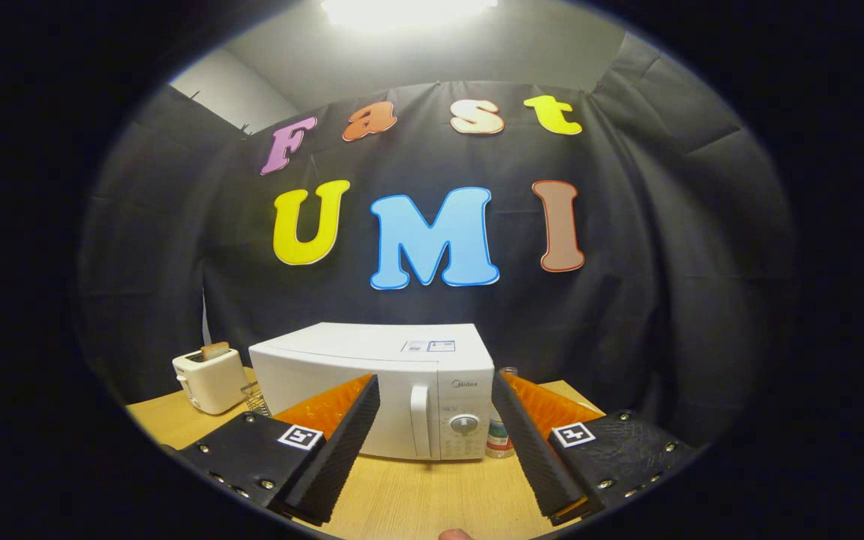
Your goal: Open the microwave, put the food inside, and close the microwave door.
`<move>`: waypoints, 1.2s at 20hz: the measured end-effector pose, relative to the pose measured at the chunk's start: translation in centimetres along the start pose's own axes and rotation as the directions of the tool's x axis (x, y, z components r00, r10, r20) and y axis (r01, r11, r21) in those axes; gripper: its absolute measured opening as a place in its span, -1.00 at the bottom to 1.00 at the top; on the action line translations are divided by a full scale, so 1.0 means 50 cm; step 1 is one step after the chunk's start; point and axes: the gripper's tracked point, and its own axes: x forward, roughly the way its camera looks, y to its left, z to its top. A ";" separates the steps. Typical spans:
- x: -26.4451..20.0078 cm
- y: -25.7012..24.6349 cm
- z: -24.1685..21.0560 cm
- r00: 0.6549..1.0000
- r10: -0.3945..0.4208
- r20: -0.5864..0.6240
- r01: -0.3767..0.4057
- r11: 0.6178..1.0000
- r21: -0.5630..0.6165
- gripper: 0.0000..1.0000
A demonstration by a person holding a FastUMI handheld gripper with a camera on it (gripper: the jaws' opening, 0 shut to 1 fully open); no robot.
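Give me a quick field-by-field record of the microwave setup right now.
microwave: white, on the wooden table, door shut
door handle: upright, beside the control panel
dial: on the panel, right of the handle
toaster: left of the microwave, bread in the slot
bottle: right of the microwave
gripper: fingers open, short of the microwave, holding nothing

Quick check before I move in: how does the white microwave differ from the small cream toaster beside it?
The white microwave is far bigger than the small cream toaster. The microwave stands just beyond the open gripper, its door shut, with a handle and dial on its front; the toaster sits off to its side. The toaster holds a slice of bread in its top slot. Both are pale, boxy appliances on the wooden table.
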 end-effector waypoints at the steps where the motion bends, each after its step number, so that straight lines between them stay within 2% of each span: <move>1: 0.014 0.007 -0.011 1.000 0.009 -0.011 -0.009 1.000 -0.003 0.91; 8: 0.122 0.050 -0.098 0.994 0.052 -0.093 -0.058 0.997 -0.059 0.92; 18: 0.231 0.053 -0.237 0.973 0.014 -0.229 -0.036 0.995 -0.088 0.91; 19: 0.239 0.050 -0.249 0.970 0.007 -0.243 -0.028 0.996 -0.081 0.77; 22: 0.258 0.044 -0.276 0.960 -0.010 -0.278 -0.005 0.999 -0.053 0.53; 24: 0.268 0.030 -0.279 0.959 -0.042 -0.281 0.027 0.998 -0.056 0.49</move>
